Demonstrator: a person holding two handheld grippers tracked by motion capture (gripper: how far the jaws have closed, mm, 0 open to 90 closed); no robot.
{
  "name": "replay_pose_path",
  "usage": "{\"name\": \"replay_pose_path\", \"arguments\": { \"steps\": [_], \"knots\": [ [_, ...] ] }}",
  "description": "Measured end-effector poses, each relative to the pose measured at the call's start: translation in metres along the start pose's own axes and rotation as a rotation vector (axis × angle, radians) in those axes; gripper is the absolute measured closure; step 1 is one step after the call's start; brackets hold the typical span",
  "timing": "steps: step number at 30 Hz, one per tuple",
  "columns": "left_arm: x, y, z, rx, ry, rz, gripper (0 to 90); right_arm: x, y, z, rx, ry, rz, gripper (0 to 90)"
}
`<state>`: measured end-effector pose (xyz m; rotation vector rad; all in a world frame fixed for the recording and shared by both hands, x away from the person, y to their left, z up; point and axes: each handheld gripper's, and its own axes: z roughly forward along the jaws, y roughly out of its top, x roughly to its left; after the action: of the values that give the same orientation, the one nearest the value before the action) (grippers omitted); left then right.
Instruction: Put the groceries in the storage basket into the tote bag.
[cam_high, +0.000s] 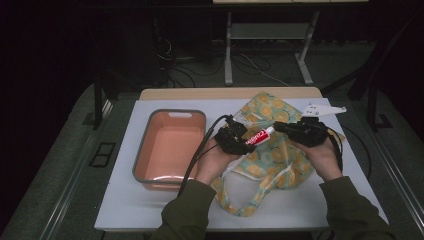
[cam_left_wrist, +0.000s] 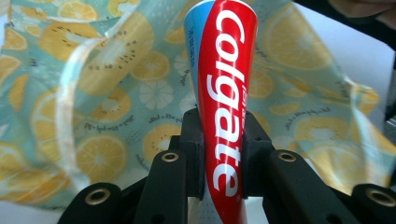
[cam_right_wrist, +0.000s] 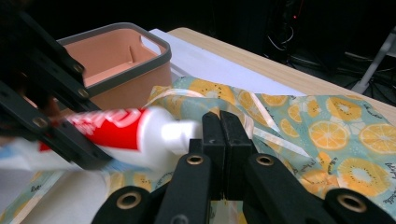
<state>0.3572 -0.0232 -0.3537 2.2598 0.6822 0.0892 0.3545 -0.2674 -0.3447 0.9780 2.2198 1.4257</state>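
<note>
Toothpaste tube (cam_left_wrist: 223, 116) is clamped by left gripper (cam_high: 239, 142) above the bag (cam_high: 270, 165); right gripper (cam_right_wrist: 223, 135), jaws closed empty beside the cap; likely transfer to the basin (cam_high: 145, 150) next.

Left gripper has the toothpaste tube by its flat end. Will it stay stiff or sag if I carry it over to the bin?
The toothpaste tube juts out level from the left gripper, so it probably stays fairly stiff. Its glossy skin may slip. Its rounder cap end could roll if dropped on the fruit-print bag.
</note>
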Motion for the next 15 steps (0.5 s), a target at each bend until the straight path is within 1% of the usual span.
{"name": "replay_pose_path", "arguments": {
  "steps": [2,4,6,9,11,15],
  "knots": [
    [0.000,-0.001,0.009,0.023,0.010,0.007,75.2,0.000,0.000,0.000,0.001,0.000,0.000,89.4],
    [0.001,-0.002,0.019,0.031,0.018,-0.002,75.2,0.000,0.000,0.000,0.002,0.001,0.002,89.4],
    [0.003,-0.004,0.028,0.041,0.016,-0.004,75.2,0.001,0.000,0.000,0.002,0.001,0.000,89.4],
    [0.006,-0.006,0.041,0.049,0.018,-0.006,75.2,0.001,0.000,0.000,0.002,0.002,0.001,89.4],
    [0.008,-0.005,0.050,0.041,0.015,-0.017,75.1,0.000,-0.001,0.000,0.001,0.003,0.000,89.4],
    [0.012,-0.002,0.071,0.059,0.019,-0.025,75.0,0.001,-0.001,0.000,0.002,0.003,0.000,89.4]
  ]
}}
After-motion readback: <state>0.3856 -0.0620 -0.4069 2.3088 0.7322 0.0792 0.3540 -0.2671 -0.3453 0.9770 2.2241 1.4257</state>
